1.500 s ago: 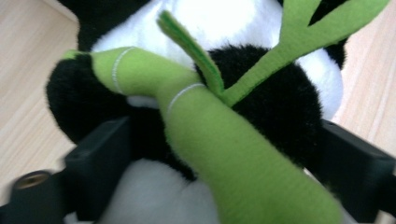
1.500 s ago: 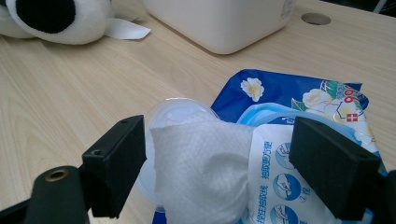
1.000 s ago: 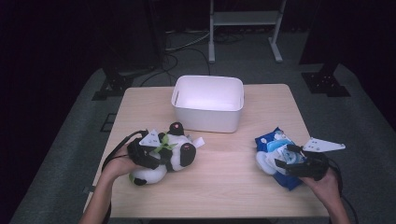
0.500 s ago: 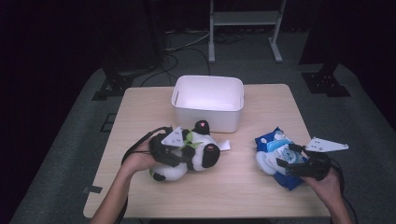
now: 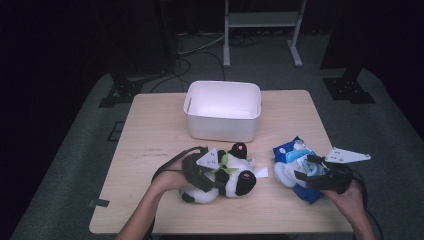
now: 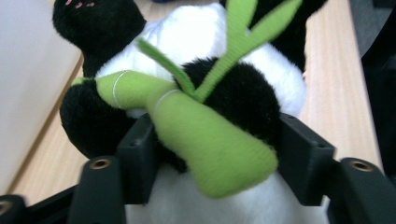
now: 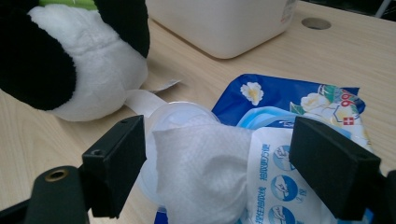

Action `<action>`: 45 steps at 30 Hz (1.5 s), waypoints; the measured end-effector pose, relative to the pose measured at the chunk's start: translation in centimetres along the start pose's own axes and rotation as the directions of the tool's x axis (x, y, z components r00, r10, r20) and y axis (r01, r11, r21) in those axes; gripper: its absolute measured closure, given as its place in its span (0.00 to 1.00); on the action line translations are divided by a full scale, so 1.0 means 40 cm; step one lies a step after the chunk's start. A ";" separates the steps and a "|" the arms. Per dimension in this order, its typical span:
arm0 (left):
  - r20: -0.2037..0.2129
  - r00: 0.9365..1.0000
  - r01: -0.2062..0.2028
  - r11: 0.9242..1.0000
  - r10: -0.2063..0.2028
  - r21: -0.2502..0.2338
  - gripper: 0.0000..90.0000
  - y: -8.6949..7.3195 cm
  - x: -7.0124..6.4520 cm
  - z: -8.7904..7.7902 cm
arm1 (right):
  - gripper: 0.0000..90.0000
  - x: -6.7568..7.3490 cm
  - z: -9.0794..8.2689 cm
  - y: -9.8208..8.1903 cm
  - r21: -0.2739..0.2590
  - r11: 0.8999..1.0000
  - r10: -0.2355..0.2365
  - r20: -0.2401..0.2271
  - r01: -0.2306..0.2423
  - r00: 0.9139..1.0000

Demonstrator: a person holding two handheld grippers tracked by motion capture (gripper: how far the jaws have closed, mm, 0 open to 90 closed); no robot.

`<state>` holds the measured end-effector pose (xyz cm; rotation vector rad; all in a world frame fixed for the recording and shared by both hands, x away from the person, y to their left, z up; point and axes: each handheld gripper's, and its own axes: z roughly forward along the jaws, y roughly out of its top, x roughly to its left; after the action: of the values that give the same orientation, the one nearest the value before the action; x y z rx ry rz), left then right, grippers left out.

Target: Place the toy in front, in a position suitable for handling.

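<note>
High view: a person's two hands work at a table, each holding a gripper. The left gripper lies over a plush panda at the table's near middle; the right gripper lies over a blue wipes pack at the near right. A white bin stands beyond both, apart from them.

Left gripper view: the left gripper has the panda between its jaws. The jaws have just been opening, yet both still press into the fur — one against the black limb at the left, the other against the black patch at the right. A green bamboo stalk sewn to the toy lies across the gap between the jaws, its leaves pointing away from them. The bin's wall stands off to the left, beyond the left jaw.

Right gripper view: the right gripper stands open astride the wipes pack. A white wipe rises from the pack's lid between the jaws, nearer the left one — neither pad presses it. The panda lies beyond the left jaw, and the bin farther off, straight ahead.
</note>
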<state>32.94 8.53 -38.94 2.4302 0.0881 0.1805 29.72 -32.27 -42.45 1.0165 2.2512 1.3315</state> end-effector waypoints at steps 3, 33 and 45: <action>0.001 1.000 0.017 1.000 -0.017 -0.008 0.28 0.001 0.001 -0.005 | 0.19 0.009 0.003 0.006 0.014 1.000 -0.015 -0.008 0.015 1.000; -0.092 0.969 0.217 0.970 -0.228 -0.112 0.13 -0.174 -0.021 -0.166 | 0.81 0.008 0.063 0.043 0.298 0.949 -0.125 0.053 0.104 0.991; -0.078 0.955 0.275 0.952 -0.286 -0.131 0.13 -0.213 -0.012 -0.175 | 0.97 -0.047 0.046 0.067 0.280 0.959 0.048 0.021 -0.052 0.999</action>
<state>31.27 19.44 -39.26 2.2592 0.4518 0.1687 33.20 -31.67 -41.19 1.1783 2.4672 1.0377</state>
